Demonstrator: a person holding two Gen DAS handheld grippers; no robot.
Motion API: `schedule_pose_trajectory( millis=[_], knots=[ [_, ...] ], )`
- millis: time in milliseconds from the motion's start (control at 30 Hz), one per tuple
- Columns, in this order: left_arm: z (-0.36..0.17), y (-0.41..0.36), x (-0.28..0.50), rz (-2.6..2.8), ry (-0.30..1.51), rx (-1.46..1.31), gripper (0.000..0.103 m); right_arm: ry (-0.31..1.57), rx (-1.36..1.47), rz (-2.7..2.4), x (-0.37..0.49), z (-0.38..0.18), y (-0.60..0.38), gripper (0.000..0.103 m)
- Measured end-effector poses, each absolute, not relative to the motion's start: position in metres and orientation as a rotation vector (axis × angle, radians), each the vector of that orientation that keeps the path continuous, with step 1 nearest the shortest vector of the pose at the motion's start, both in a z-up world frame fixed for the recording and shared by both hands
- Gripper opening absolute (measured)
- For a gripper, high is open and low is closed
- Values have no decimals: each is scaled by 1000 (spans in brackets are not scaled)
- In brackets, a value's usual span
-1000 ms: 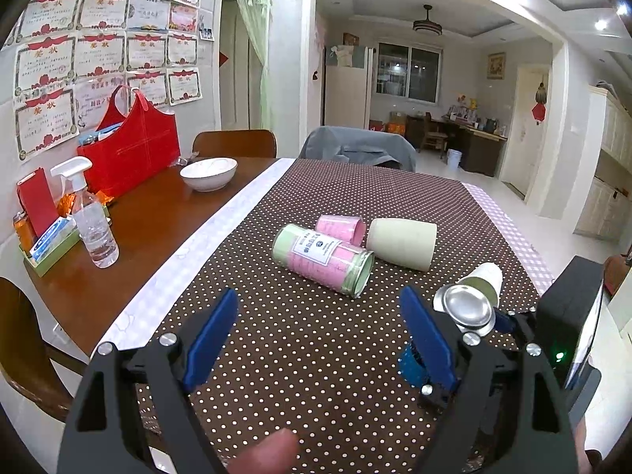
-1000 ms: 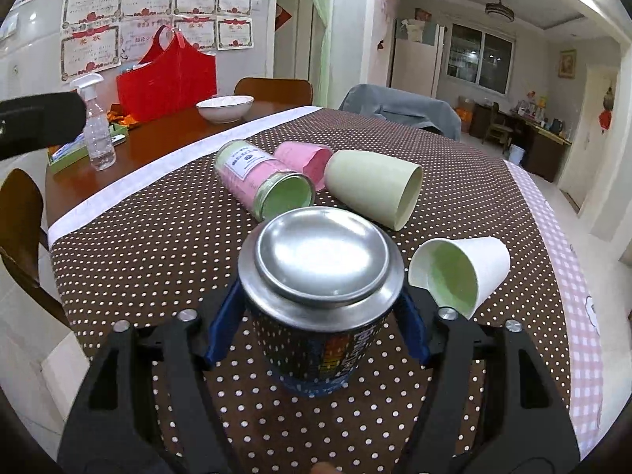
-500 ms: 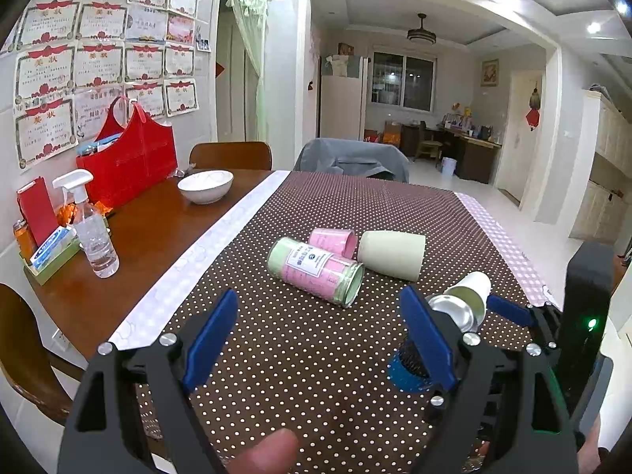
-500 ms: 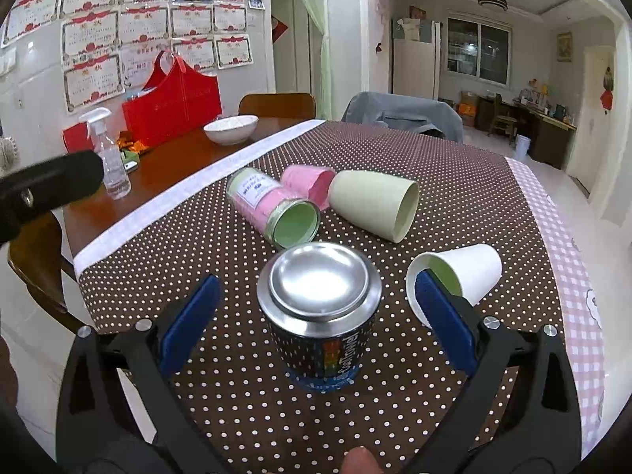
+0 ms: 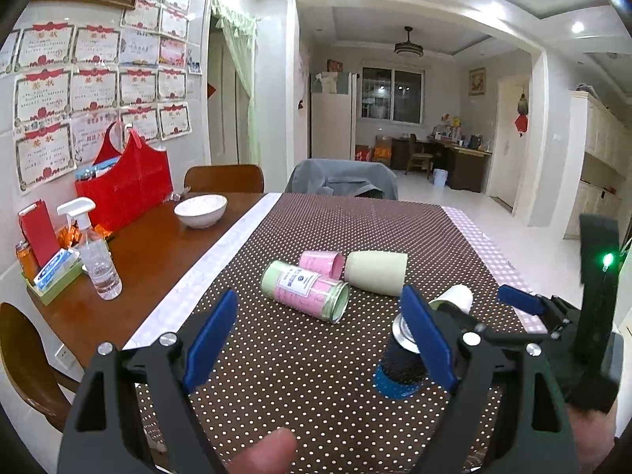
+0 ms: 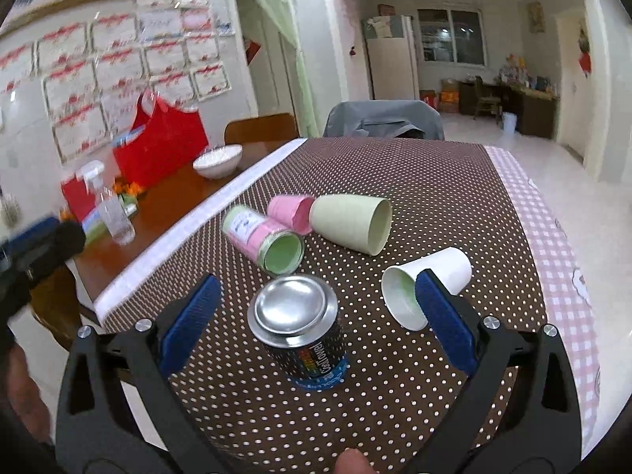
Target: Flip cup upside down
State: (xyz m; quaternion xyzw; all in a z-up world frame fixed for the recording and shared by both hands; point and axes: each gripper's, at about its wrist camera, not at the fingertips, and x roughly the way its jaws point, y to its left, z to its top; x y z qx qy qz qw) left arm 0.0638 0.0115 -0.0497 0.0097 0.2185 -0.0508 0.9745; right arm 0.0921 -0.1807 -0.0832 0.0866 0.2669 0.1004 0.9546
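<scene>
A dark printed cup with a metal base (image 6: 302, 335) stands upside down on the dotted tablecloth (image 6: 434, 197); it also shows in the left wrist view (image 5: 399, 363), partly behind my left finger. My right gripper (image 6: 316, 324) is open and empty, drawn back from this cup. A white paper cup (image 6: 426, 284) lies on its side to the right. A beige cup (image 6: 349, 223), a pink cup (image 6: 290, 211) and a pink-labelled green cup (image 6: 262, 239) lie on their sides beyond. My left gripper (image 5: 320, 335) is open and empty, hovering above the cloth.
A white bowl (image 5: 200, 209), a spray bottle (image 5: 96, 256), a red bag (image 5: 126, 181) and a small tray of items (image 5: 51, 276) sit on the bare wood at left. Chairs stand at the far end (image 5: 341, 177). The table's right edge has a pink checked border (image 6: 553, 237).
My right gripper has opened, let go of the dark cup, which stands upside down, and pulled back and up. My left gripper has risen slightly.
</scene>
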Motion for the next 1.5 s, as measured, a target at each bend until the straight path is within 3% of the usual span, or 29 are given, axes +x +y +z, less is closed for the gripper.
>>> schedule_pose_trajectory(
  millis=[767,1500],
  knots=[
    [-18,3,31,-81,371,22,83,348,111,-32,14,-8,-199,97],
    [-5,2,16,-66,311,31,83,308,109,-40,-1,5,-194,97]
  ],
)
